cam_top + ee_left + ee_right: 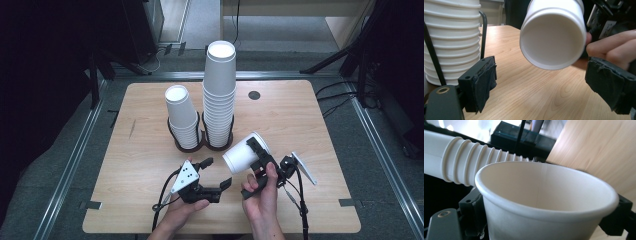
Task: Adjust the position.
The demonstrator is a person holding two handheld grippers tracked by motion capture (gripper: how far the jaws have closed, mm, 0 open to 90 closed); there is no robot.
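Cup (544, 202) base behind right fingers (474, 212)

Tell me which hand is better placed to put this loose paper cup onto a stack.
Right, probably. The right gripper already clamps the paper cup above the table, near the taller stack. The left gripper is open, holding nothing.

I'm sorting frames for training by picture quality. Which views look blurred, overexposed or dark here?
High view: sharp, evenly lit table, surroundings dark. Left gripper view: the held cup and pads crisp, the stacked cups at left bright. Right gripper view: the cup's rim sharp, the tabletop streaked with blur, glare washing out the top left corner.
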